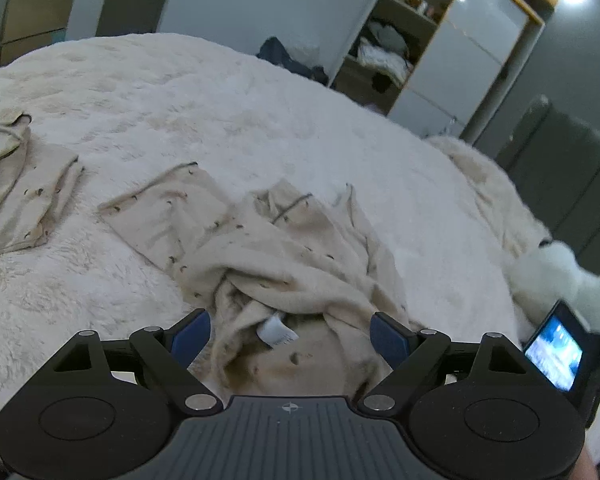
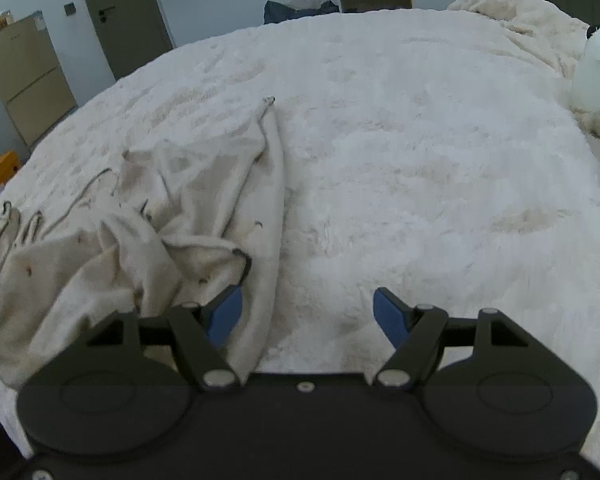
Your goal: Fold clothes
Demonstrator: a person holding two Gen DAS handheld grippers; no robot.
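— Cream fleece covers the whole bed [image 1: 260, 112]; where does the clothing lie?

— A crumpled beige garment [image 1: 284, 256] with small dark marks sits near the bed's front edge, its white label [image 1: 277, 329] turned up. A second beige piece [image 1: 20, 196], flatter, lies toward the bed's left edge, well apart from the first.

— And the left tongs [image 1: 290, 334]?

— Released, blue pads spread wide over the garment's bunched near end, the label between them; neither pad presses on the cloth.

— The right tongs [image 2: 308, 314]?

— Also released, gripping nothing. Their left pad [image 2: 225, 314] hangs over the garment's right border, while the right pad stands over bare fleece.

— What shows beyond?

— A white plush toy [image 2: 598, 80] rests at the bed's right edge beside a heaped blanket [image 2: 516, 16]. Dark clothes [image 1: 288, 58] sit at the far edge. Past the bed stand an open wardrobe [image 1: 392, 44] with stuffed shelves and a grey door [image 2: 120, 12]
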